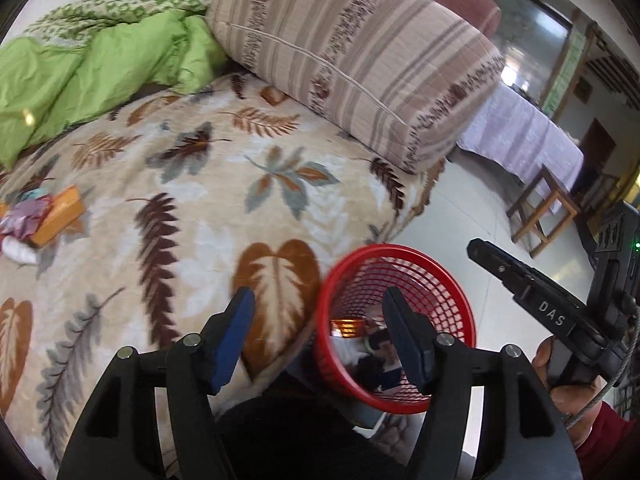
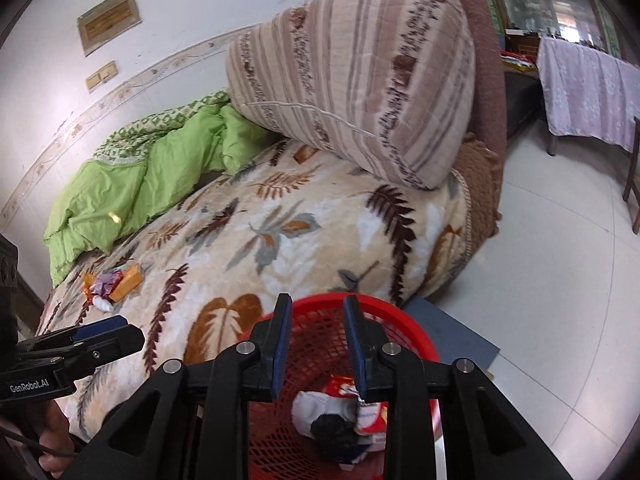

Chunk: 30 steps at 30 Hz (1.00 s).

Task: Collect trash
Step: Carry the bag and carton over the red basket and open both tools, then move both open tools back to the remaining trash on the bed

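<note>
Left wrist view. The left gripper (image 1: 320, 332) hangs over the near edge of the bed (image 1: 224, 184), fingers (image 1: 234, 336) about half apart with nothing between them; one finger lies across the mouth of the red basket (image 1: 452, 280). The basket stands on the floor just beside the bed's near edge, probably so that scraps can be dropped straight in; wrappers already lie inside. The remaining litter (image 1: 40, 220), an orange box with crumpled wrappers and a white scrap, sits near the bed's left edge, well apart from the basket. The right gripper (image 1: 532, 300) enters from the right, carried by a hand (image 1: 568, 396).

Right wrist view. The right gripper (image 2: 316, 344) is poised directly above the basket (image 2: 416, 332), fingers (image 2: 280, 348) slightly parted and empty, a stance fitting a release into the basket. Collected trash (image 2: 344, 412) rests at its bottom. The litter (image 2: 116, 280) remains on the bed (image 2: 288, 240) toward its far left side, below the green quilt (image 2: 132, 184). The left gripper (image 2: 104, 332) shows at the left edge. Judged stage: partly done, one cluster outstanding.
</note>
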Each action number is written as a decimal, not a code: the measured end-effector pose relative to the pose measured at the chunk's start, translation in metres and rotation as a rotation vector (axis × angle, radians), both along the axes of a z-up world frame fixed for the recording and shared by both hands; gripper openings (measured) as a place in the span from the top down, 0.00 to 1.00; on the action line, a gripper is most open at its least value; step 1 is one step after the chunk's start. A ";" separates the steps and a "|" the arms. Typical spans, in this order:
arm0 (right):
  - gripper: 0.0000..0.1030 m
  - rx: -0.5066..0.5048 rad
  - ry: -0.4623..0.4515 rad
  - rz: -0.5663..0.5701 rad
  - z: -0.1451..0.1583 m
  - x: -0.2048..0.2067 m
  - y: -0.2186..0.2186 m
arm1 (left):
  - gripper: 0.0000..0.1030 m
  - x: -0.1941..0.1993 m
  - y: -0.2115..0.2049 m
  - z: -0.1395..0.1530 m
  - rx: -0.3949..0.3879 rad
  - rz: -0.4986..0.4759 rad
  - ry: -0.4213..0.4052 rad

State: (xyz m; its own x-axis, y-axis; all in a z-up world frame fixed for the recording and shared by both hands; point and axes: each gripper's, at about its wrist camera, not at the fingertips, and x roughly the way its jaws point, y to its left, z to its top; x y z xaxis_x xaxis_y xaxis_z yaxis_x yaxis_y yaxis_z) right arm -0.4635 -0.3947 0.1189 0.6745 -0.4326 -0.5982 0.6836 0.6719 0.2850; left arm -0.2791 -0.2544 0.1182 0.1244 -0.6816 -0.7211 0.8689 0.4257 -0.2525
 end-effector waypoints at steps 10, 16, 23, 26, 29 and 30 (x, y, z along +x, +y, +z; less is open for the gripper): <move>0.67 -0.026 -0.024 0.112 0.021 0.048 0.024 | 0.37 0.052 0.060 0.003 -0.029 0.145 0.003; 0.60 -0.016 -0.013 0.244 0.025 0.091 0.050 | 0.37 0.087 0.098 0.000 -0.033 0.261 -0.021; 0.49 -0.022 0.002 0.417 0.029 0.159 0.093 | 0.36 0.150 0.159 -0.016 -0.016 0.512 -0.061; 0.45 -0.051 0.012 0.490 0.033 0.194 0.115 | 0.36 0.182 0.189 -0.029 0.005 0.655 -0.057; 0.38 -0.061 0.026 0.564 0.032 0.239 0.135 | 0.36 0.206 0.216 -0.042 0.049 0.792 -0.077; 0.38 -0.062 0.039 0.582 0.030 0.253 0.141 | 0.36 0.215 0.227 -0.047 0.055 0.832 -0.070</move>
